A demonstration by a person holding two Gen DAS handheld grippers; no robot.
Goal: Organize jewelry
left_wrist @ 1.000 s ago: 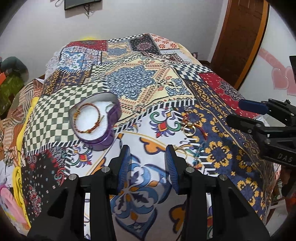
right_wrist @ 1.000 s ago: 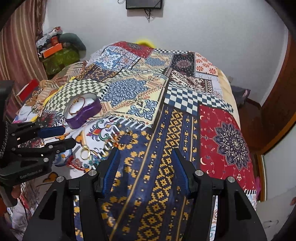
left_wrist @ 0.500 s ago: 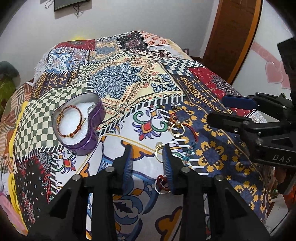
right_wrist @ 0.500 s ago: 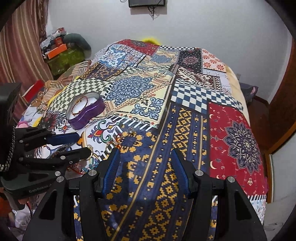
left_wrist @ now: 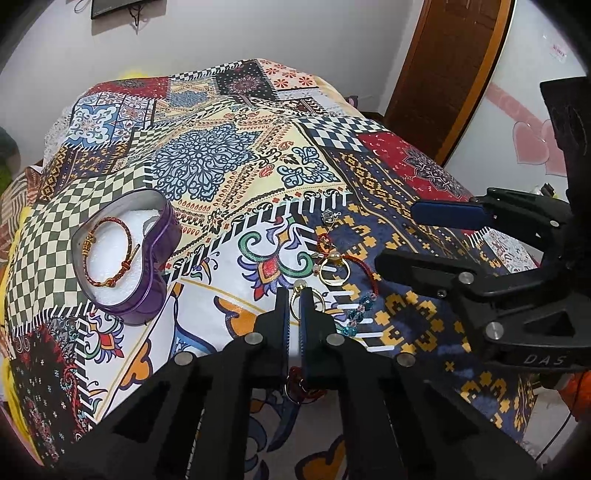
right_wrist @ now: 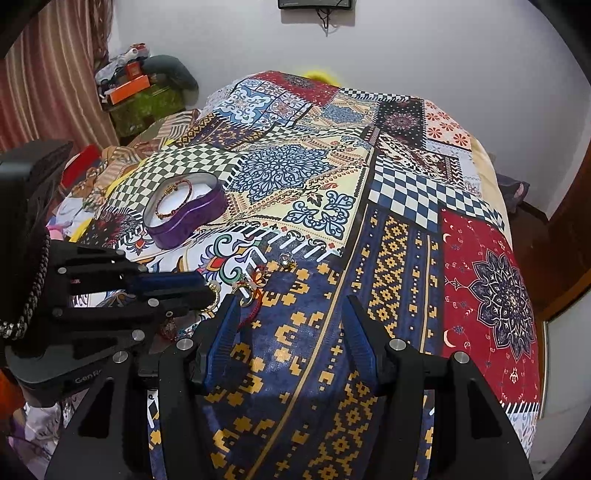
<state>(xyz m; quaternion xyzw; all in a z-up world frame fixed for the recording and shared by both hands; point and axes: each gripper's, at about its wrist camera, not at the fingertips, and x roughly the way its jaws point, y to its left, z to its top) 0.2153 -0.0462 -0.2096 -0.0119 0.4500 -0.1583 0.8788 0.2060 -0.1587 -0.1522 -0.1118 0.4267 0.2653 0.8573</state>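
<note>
Home bedroom: bed (right_wrist: pixel 406 240) under bright patchwork-print cover fills frame; wall-mounted screen (right_wrist: pixel 316 3) on white wall; striped curtain (right_wrist: pixel 55 81) at left; wooden door (left_wrist: pixel 450 66); pink heart decals (left_wrist: pixel 528 144); heaped belongings (right_wrist: pixel 147 85) in corner.

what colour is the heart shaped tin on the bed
Purple on the outside, with a white lining; the heart-shaped tin shows best in the left wrist view.

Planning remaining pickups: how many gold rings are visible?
2: one gold ring pinched in the left gripper, a second gold ring beyond on the bedspread. Others may be hidden.
</note>
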